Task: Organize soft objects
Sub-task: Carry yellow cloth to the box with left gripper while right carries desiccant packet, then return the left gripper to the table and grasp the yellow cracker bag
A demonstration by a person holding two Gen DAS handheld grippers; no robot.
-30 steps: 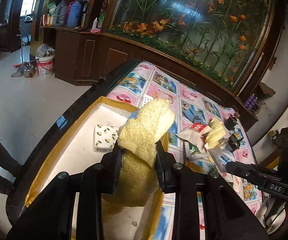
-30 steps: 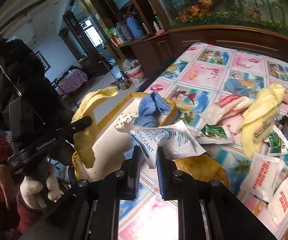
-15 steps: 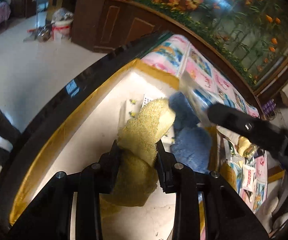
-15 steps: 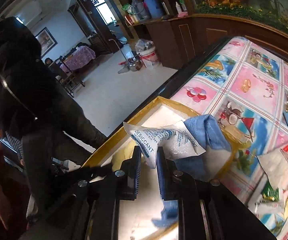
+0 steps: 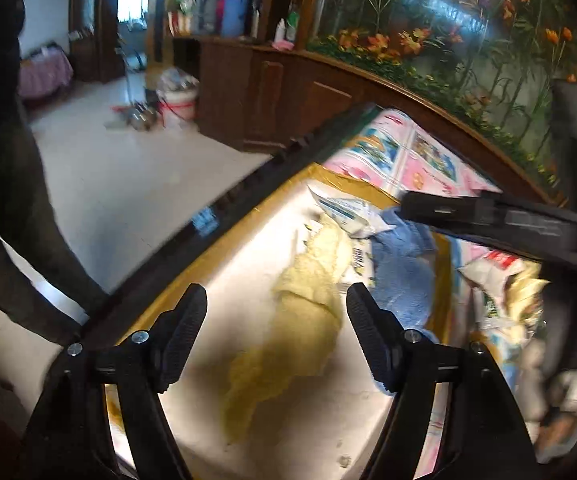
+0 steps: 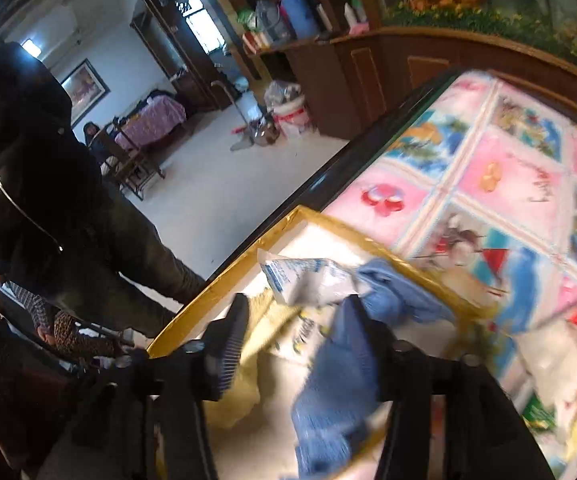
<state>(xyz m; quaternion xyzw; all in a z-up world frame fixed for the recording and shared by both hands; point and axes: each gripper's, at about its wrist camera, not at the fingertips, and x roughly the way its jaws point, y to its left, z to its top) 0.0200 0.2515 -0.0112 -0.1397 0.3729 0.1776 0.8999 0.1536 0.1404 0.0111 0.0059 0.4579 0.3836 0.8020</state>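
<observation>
Looking into the box [image 5: 224, 248], I see my left gripper [image 5: 276, 322] spread and empty over the yellow towel [image 5: 308, 304]. My right gripper [image 6: 296, 320] also gapes, sachet [image 6: 308, 280] at twelve o'clock. Packets [image 5: 492, 268] outside at three o'clock remain.

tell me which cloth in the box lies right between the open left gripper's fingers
The yellow cloth, stretched flat along the box floor between the left gripper fingers. The blue cloth sits bunched against the right wall.

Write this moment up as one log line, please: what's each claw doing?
left gripper: open, above yellow cloth lying in tray | right gripper: open, desiccant packet by blue cloth in tray
</observation>
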